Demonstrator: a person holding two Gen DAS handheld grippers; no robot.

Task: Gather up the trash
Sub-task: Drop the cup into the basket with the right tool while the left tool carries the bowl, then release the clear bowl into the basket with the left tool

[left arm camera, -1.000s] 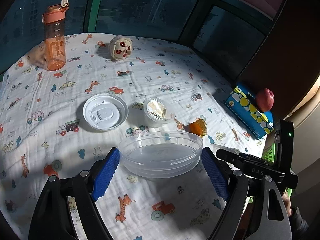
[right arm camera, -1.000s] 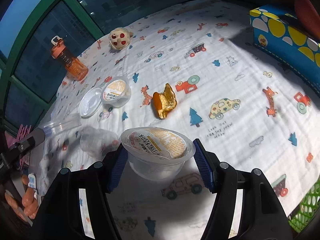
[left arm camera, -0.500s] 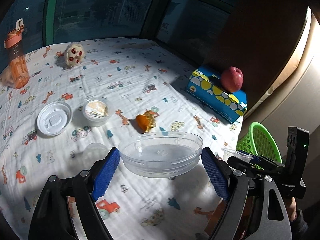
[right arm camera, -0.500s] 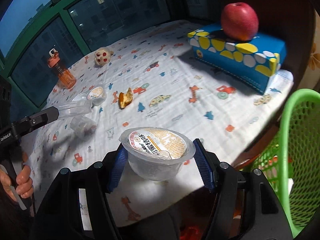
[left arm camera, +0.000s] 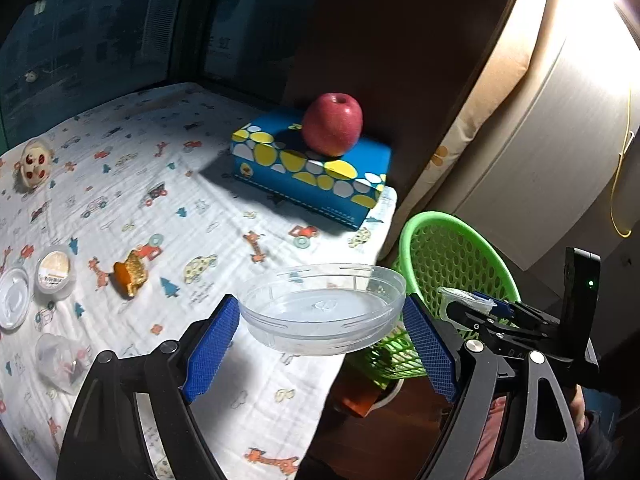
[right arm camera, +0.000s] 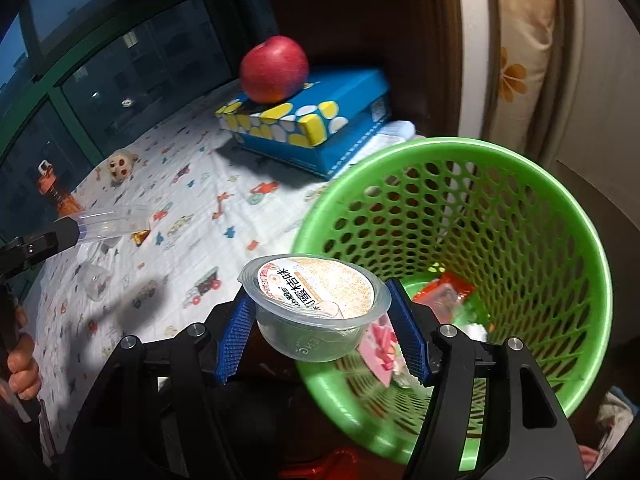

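My left gripper (left arm camera: 322, 326) is shut on a clear round plastic container (left arm camera: 322, 310), held in the air over the table's right edge, beside the green mesh basket (left arm camera: 448, 252). My right gripper (right arm camera: 320, 322) is shut on a sealed clear jelly cup (right arm camera: 316, 300) with a printed orange lid, held at the near rim of the green basket (right arm camera: 568, 240). Wrappers (right arm camera: 442, 292) lie inside the basket. On the cloth remain an orange crumpled wrapper (left arm camera: 130, 274), a second jelly cup (left arm camera: 55, 272), a white lid (left arm camera: 12, 302) and a clear cup (left arm camera: 60, 360).
A blue tissue box (left arm camera: 312, 166) with a red apple (left arm camera: 332, 124) on it stands at the table's far right. A round toy (left arm camera: 35, 162) and an orange bottle (right arm camera: 54, 192) stand farther back. A person's hand (right arm camera: 22, 364) holds the left gripper.
Both grippers swung right, off the middle of the table toward the green basket, each still holding its container. The basket now fills the right wrist view.
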